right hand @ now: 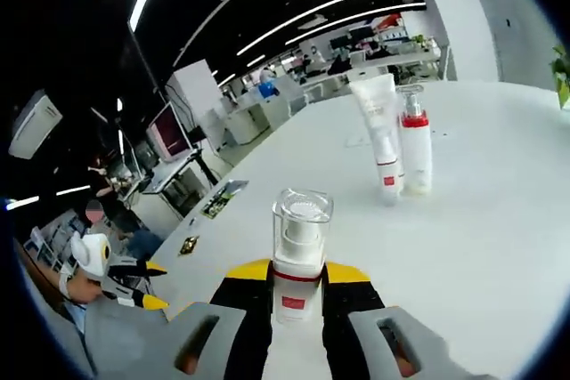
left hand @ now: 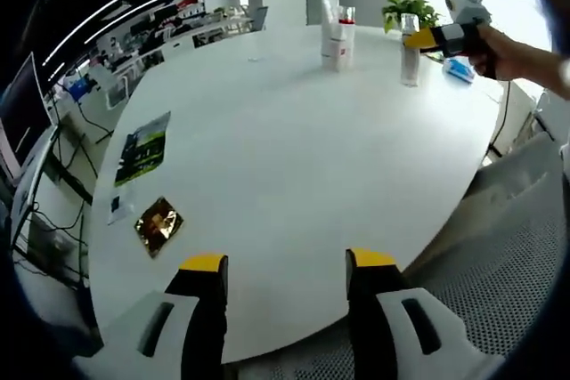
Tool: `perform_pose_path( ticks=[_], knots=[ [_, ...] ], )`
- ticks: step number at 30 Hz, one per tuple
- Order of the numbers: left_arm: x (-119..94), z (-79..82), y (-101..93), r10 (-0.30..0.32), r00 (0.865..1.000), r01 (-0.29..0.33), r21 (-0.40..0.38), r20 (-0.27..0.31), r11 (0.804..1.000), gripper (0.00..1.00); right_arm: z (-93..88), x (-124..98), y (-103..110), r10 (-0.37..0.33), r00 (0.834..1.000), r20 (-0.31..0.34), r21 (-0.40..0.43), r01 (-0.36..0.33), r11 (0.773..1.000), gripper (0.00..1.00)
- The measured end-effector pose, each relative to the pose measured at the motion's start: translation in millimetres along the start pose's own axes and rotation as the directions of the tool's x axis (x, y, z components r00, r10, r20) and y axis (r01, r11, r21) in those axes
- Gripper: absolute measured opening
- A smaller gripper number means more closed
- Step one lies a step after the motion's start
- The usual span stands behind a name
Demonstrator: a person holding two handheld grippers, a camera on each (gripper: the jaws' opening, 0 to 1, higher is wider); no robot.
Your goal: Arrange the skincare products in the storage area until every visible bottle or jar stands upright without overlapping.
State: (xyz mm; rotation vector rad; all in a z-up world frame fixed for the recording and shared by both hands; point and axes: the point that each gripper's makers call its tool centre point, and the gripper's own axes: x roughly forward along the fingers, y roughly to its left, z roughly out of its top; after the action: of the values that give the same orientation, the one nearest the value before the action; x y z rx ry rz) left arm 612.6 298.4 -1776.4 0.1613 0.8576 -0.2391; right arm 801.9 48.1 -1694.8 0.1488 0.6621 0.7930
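White round table, storage area for the skincare set. Item one: pump bottle with clear cap and red band, upright on the near part of the table in the right gripper view, standing between the yellow-tipped jaws of the right gripper; the jaws sit close against its lower body on both sides, so the bottle appears clamped, probably to keep it vertical while it is set down apart from the others. The same bottle appears at the far right of the table in the left gripper view, with a hand behind it. Item two: white tube, standing on its cap with a slight lean. Item three: small red-banded bottle, upright, just beside the tube, possibly touching; contact cannot be confirmed. Left gripper: jaws spread wide, holding nothing, hovering at the near table edge. Incidentals at the left edge: green leaflet, gold foil packet. Far side: potted plant.
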Motion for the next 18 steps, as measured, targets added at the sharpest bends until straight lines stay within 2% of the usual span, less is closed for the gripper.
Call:
perform_pose_path(
  ticks=[9,13,18],
  knots=[
    [1.4,-3.2,2.3,0.006,1.0,-0.006,-0.005,-0.012,1.0,0.49,14.0,8.5,-19.9,-0.046,0.999,0.026,-0.036,0.047,0.998,0.16],
    [4.3,-6.3,-4.2,-0.023,0.999,0.023,0.025,-0.026,0.999,0.48,20.2,10.1,-29.3,-0.072,0.997,0.038,-0.047,0.074,0.996,0.16],
    [2.6,-5.8,0.1,-0.008,1.0,0.008,0.001,-0.024,1.0,0.48,24.7,13.6,-46.7,-0.104,0.994,0.04,-0.076,0.107,0.991,0.16]
  ],
)
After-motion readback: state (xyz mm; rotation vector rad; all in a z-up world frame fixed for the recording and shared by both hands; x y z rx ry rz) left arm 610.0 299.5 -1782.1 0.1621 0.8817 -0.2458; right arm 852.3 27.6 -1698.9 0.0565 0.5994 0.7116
